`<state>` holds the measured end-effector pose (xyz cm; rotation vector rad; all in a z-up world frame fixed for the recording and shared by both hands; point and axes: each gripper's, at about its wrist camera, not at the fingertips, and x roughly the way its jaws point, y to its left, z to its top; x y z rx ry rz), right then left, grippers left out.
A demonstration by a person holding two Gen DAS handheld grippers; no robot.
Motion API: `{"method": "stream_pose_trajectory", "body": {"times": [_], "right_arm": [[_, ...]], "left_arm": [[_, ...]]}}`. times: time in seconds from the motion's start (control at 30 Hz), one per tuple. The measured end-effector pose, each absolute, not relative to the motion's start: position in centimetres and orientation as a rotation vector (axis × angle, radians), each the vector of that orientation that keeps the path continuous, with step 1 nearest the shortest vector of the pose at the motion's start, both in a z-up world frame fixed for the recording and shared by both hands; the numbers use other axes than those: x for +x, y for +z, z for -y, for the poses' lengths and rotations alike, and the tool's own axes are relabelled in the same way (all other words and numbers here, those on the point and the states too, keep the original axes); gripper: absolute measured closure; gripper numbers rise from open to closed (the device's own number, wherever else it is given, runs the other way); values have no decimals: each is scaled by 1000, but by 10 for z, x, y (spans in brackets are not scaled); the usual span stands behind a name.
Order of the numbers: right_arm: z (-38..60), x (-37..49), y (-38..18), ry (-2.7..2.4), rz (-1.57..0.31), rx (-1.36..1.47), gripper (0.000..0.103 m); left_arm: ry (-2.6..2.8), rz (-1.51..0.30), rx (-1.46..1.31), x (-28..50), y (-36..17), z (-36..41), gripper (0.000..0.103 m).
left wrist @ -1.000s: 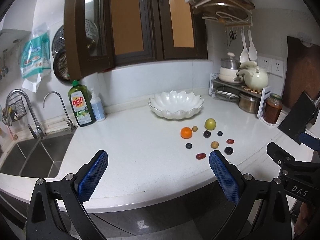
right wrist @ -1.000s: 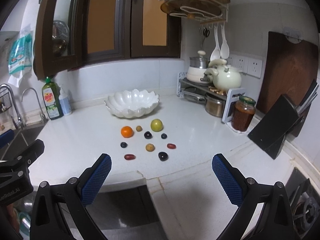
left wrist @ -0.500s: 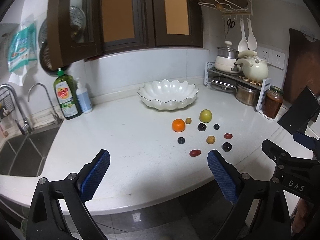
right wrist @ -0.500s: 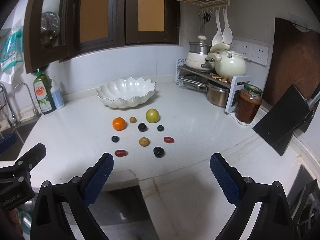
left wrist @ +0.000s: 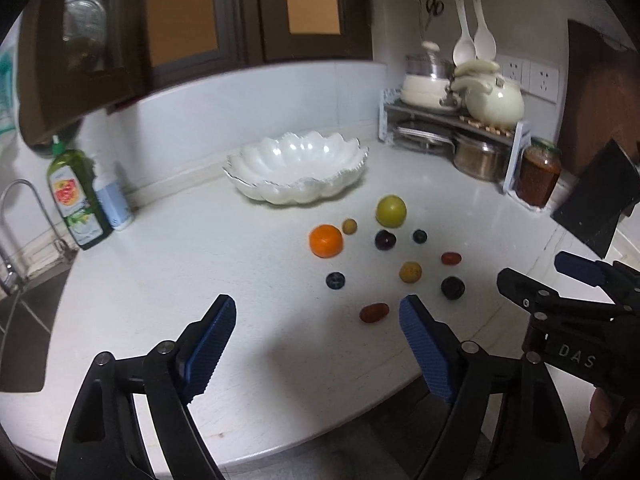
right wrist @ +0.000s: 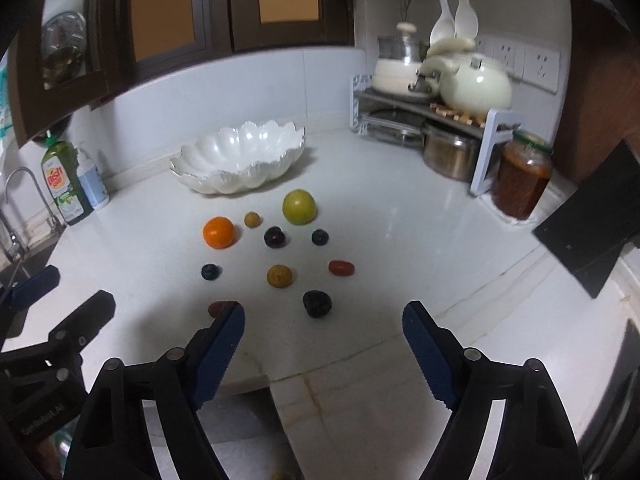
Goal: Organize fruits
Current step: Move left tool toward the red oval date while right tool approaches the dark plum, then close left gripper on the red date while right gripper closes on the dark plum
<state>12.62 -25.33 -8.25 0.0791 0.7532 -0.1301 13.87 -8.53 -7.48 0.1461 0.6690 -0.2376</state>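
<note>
Fruits — an orange mandarin [left wrist: 326, 241], a yellow-green round fruit [left wrist: 391, 211], dark berries and red cherry tomatoes — lie loose on the white stone counter [left wrist: 200, 280], at 6 o'clock from the white scalloped ceramic bowl [left wrist: 296, 168]. "DAS" is printed on the right gripper [right wrist: 323, 326]; the green dish-soap bottle [right wrist: 64, 184] reads "dish". Against a second ago both views sit closer and lower. The left gripper [left wrist: 316, 322] and the right one have just been closing — both still apart, nothing between them.
</note>
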Motion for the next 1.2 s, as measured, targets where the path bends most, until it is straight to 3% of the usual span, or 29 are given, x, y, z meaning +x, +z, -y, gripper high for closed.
{"method": "stream_pose_trajectory", "body": {"times": [0.43,0.53,0.83,1.07,1.2], "right_arm": [[262,167,-124,-126,-863,67,34],[264,176,-131,-117,-877,78,37],[266,193,-150,-97,-928,90,43],[267,201,-159,-92,-945,92,46],[267,205,-163,-87,-958,93,52]], "left_arm": [[-351,-775,191,184,-122,109,34],[-377,-799,201,190,-131,114,42],[-440,-852,218,204,-153,128,52],[-464,-885,205,214,-163,135,57],[-478,-885,218,214,-166,139,64]]}}
